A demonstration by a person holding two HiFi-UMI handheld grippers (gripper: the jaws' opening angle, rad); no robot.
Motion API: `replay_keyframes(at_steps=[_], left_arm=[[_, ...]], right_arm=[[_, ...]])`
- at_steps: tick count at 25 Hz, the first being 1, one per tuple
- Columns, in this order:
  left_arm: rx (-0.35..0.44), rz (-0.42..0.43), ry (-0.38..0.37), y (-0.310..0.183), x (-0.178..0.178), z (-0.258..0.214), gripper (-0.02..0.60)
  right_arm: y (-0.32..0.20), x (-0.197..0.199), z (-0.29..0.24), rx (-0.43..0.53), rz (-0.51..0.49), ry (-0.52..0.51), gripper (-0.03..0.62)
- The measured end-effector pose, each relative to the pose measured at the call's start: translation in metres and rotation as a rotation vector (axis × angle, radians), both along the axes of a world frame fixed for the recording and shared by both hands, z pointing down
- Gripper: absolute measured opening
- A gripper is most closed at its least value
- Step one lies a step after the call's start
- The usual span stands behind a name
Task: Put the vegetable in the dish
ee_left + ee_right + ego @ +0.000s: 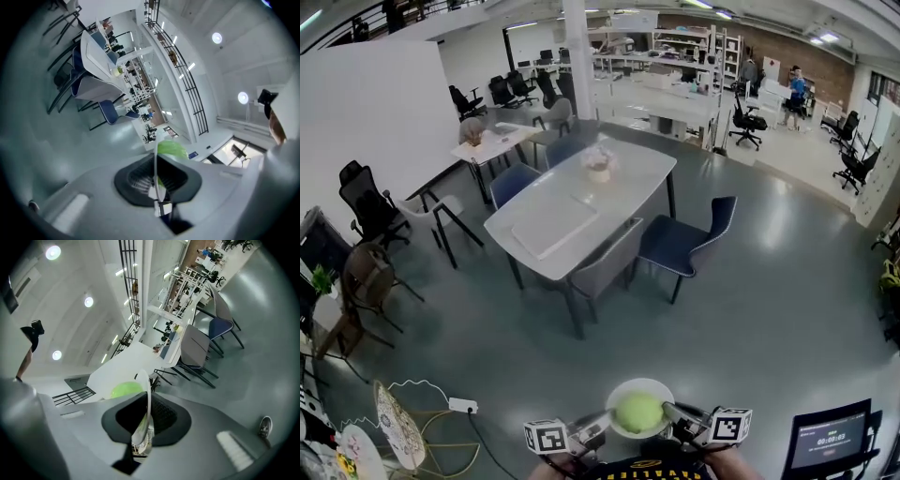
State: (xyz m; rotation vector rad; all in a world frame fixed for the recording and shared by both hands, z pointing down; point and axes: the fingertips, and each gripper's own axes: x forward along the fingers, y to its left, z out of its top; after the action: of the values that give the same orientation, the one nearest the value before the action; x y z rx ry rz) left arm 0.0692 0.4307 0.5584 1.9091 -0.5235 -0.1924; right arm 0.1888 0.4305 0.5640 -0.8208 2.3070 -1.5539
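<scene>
The round green vegetable [638, 412] lies in the white dish [623, 388], which is held in the air above the grey floor [750, 309] at the bottom of the head view. Neither carries any print, and the digits on the screen [830, 439] to the right are too small to read. The claws reach in from opposite sides, roughly level. The left claw [600, 425] and right claw [675, 416] each pinch the dish's rim, which shows edge-on between their jaws.

Grey table [623, 178], blue chairs [686, 239].
</scene>
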Motion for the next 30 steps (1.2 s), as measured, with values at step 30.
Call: replay_keyframes(at_steps=[30], left_arm=[[-0.014, -0.082, 0.05, -0.326, 0.089, -0.005, 0.012]], right_arm=[[-0.336, 0.087, -0.01, -0.008, -0.075, 0.008, 0.014]])
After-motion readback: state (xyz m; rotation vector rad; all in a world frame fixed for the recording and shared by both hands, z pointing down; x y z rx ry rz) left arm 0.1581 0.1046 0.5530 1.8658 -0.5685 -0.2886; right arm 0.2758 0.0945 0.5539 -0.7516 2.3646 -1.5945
